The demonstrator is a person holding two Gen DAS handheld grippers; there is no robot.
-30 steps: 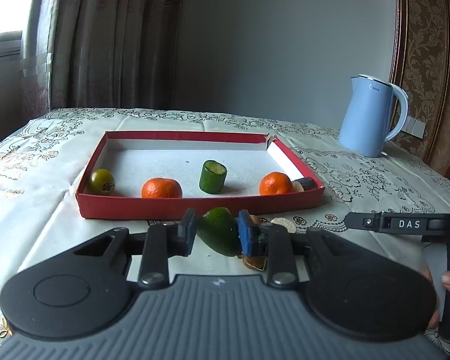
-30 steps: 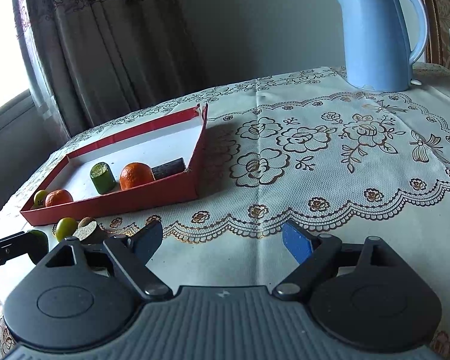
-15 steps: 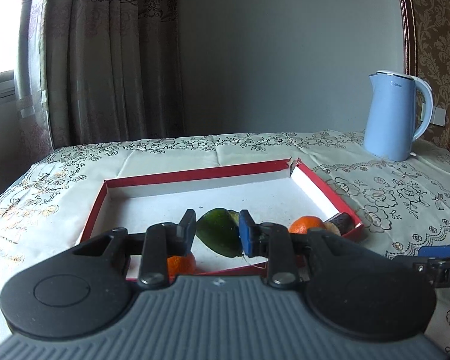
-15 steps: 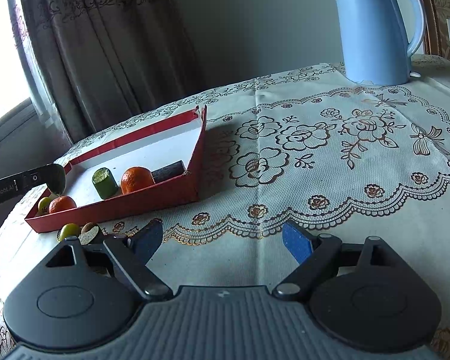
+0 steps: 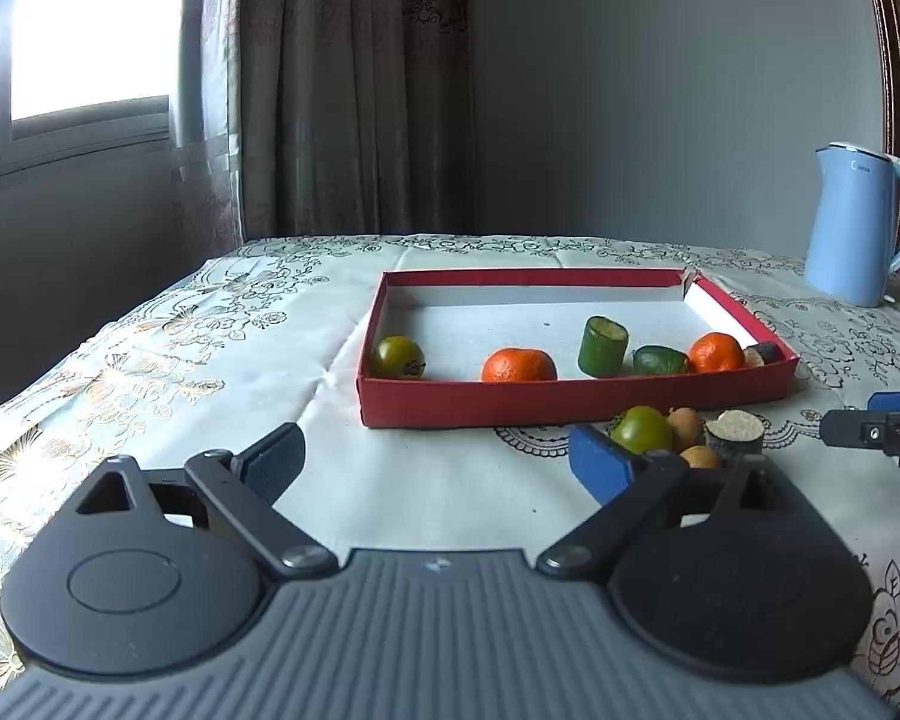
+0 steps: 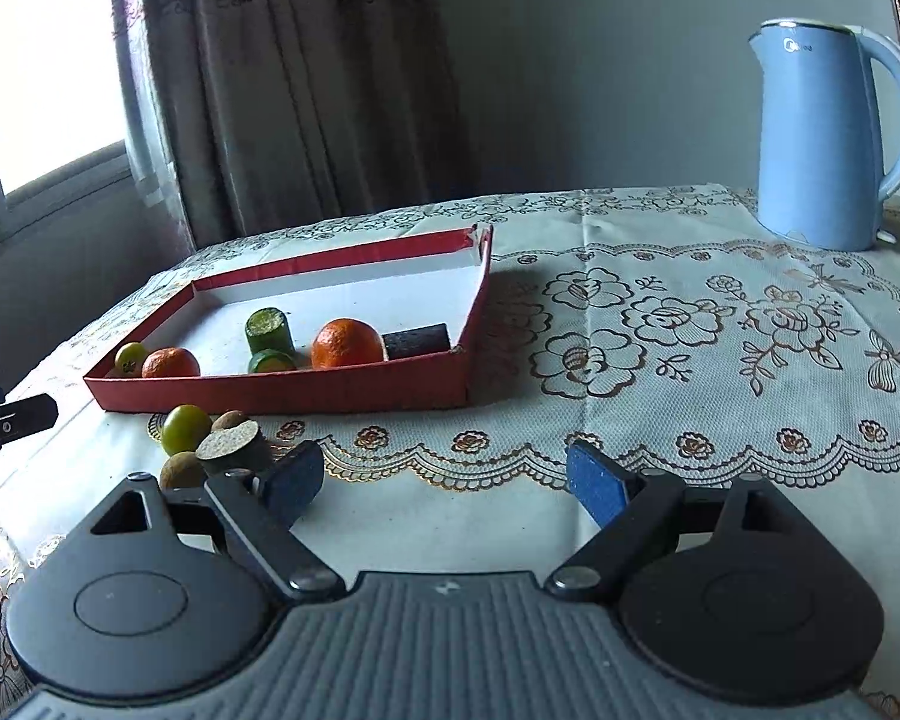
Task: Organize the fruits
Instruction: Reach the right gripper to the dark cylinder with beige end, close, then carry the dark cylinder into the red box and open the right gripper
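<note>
Your left gripper (image 5: pixel 444 456) has just been opening up, jaws wide with nothing between them. The green fruit (image 5: pixel 660 360) lies in the red tray (image 5: pixel 570 402) near its front right corner, between the cut green piece (image 5: pixel 603 345) and an orange (image 5: pixel 716 353). Your right gripper (image 6: pixel 444 483) is spread and empty too.

Daylight floods from an overexposed window (image 5: pixel 84 30) up-left of each hand-held gripper; the room is dim, the red tray (image 6: pixel 282 387) casts soft shadows, and fisheye bends the edges.
</note>
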